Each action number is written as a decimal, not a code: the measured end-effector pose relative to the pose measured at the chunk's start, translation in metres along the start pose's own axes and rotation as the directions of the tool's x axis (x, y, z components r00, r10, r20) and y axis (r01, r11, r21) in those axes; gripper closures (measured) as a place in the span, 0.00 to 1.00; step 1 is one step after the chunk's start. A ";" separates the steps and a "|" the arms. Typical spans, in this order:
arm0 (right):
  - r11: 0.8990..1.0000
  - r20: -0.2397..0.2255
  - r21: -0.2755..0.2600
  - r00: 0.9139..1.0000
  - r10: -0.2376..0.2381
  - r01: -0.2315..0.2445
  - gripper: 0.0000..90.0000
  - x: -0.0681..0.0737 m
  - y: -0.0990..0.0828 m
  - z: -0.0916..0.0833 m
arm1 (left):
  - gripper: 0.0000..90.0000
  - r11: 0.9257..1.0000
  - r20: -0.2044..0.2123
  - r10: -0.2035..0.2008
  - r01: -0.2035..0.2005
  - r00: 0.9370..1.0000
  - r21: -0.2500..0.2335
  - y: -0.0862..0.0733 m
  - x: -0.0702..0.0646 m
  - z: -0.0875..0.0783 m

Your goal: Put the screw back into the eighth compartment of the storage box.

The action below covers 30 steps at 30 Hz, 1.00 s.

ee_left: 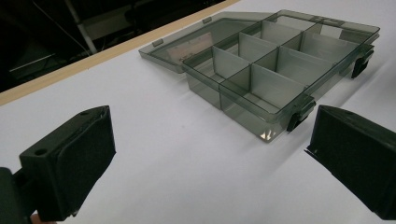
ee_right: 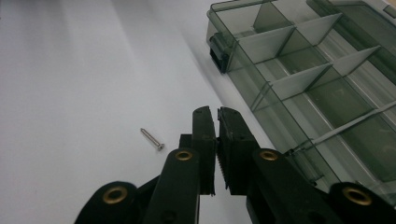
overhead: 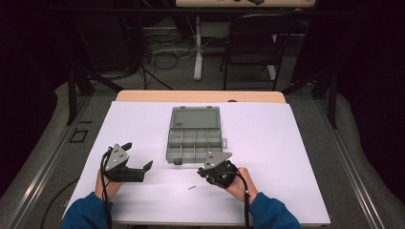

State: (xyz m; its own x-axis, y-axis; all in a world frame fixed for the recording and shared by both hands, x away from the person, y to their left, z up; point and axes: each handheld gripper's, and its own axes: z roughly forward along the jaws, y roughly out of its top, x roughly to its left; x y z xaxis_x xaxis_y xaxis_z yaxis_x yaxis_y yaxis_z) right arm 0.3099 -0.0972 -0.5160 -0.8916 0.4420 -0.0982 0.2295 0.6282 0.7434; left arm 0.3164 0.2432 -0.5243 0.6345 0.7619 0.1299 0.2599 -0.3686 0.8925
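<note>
Screw (overhead: 192, 187) on table (overhead: 286, 157) — before open organiser box (overhead: 194, 135)

Smoke-grey translucent compartment box (overhead: 194, 135), black latches (ee_left: 299, 116), silver screw (ee_right: 152, 139), black grippers, white table surface (overhead: 286, 143), blue sleeves (overhead: 270, 212).

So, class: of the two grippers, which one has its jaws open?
The left gripper: its jaws stand wide apart over bare table. The right gripper has its jaws pressed together, holding nothing.

No text, label or number is legible on anything here
</note>
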 end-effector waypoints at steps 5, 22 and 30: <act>1.000 0.016 -0.021 1.000 0.002 -0.001 0.95 -0.003 -0.001 -0.005 | 0.00 1.000 0.001 0.002 -0.002 1.000 0.004 0.000 0.000 0.001; 0.998 0.071 -0.054 0.997 0.023 -0.019 0.95 -0.015 0.001 -0.023 | 0.00 1.000 0.001 0.000 0.000 1.000 0.002 0.000 0.001 0.001; 0.998 0.093 -0.057 0.995 0.032 -0.027 0.95 -0.019 0.002 -0.026 | 0.00 1.000 0.001 -0.001 0.001 1.000 0.003 0.000 0.001 0.002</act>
State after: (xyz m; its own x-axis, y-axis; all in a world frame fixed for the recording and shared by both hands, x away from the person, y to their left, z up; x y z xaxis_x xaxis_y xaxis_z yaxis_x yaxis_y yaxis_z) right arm 0.3169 -0.1209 -0.4959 -0.8433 0.5200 -0.1354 0.2309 0.5782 0.7826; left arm 0.3178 0.2430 -0.5253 0.6354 0.7613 0.1288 0.2627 -0.3700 0.8911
